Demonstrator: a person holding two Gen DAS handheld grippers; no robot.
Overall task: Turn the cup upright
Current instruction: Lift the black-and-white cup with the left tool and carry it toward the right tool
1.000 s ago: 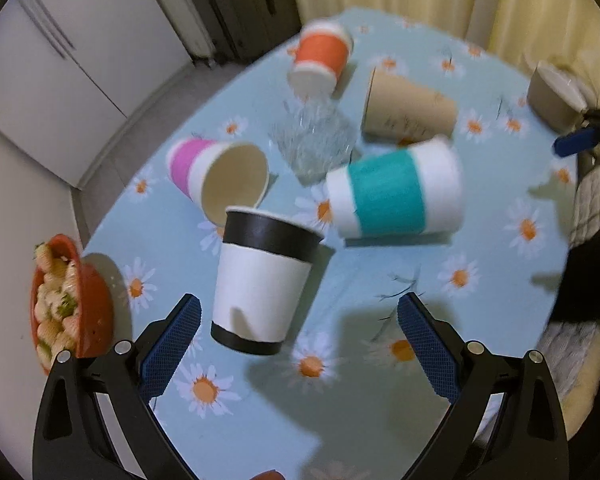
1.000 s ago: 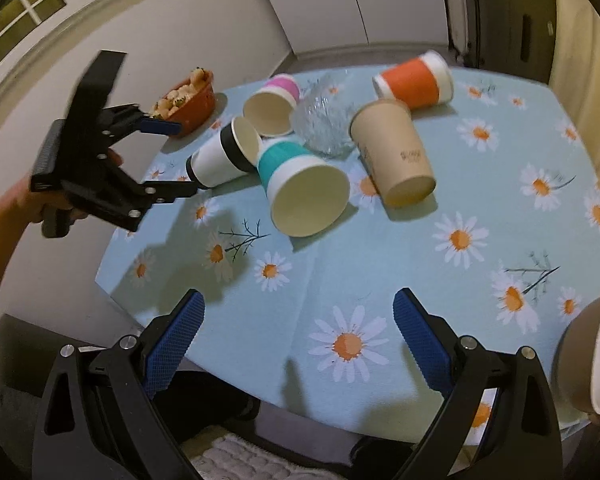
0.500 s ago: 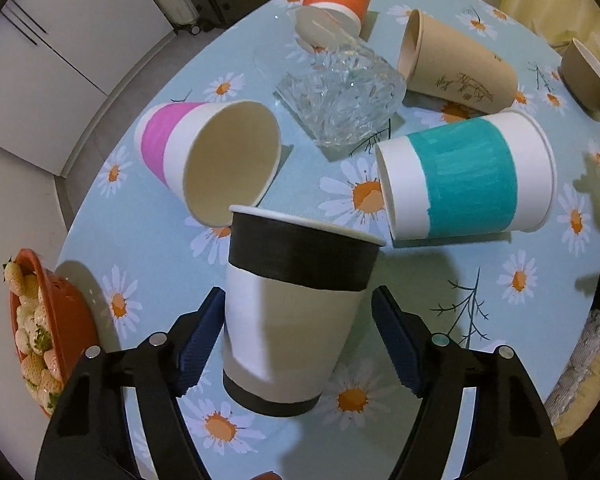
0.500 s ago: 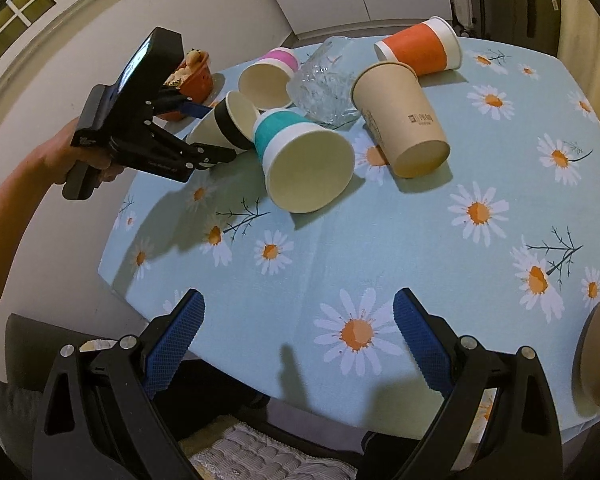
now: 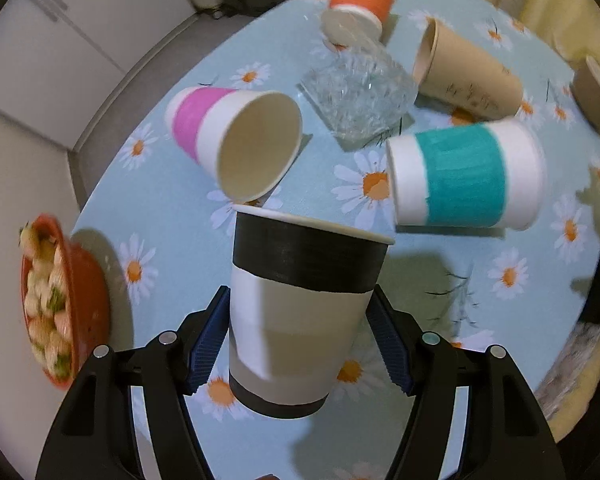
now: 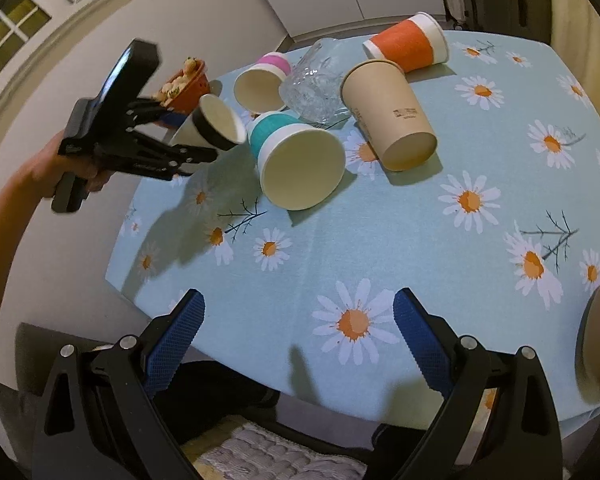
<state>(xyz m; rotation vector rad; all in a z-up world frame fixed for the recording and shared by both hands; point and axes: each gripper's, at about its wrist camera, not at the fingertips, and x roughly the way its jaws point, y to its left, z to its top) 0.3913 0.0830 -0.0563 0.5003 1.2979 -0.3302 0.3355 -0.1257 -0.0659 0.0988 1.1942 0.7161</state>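
Note:
My left gripper [image 5: 300, 344] is shut on a black-and-white paper cup [image 5: 300, 304], its blue pads pressed on both sides of the cup's lower half. In the right wrist view the cup [image 6: 214, 124] is held off the table, tilted with its mouth toward the right, in the left gripper [image 6: 192, 144]. My right gripper [image 6: 296, 344] is open and empty above the table's near edge.
On the daisy tablecloth [image 6: 380, 240] lie a teal cup [image 6: 296, 160], a pink cup [image 6: 260, 84], a tan cup [image 6: 392, 116], an orange cup [image 6: 408, 42] and a clear glass [image 6: 312, 84]. A red bowl of food [image 5: 56, 304] stands at the table's left edge.
My left gripper moved in around the black-and-white cup, closed on it and lifted it off the table. The right gripper stayed open and shifted slightly closer.

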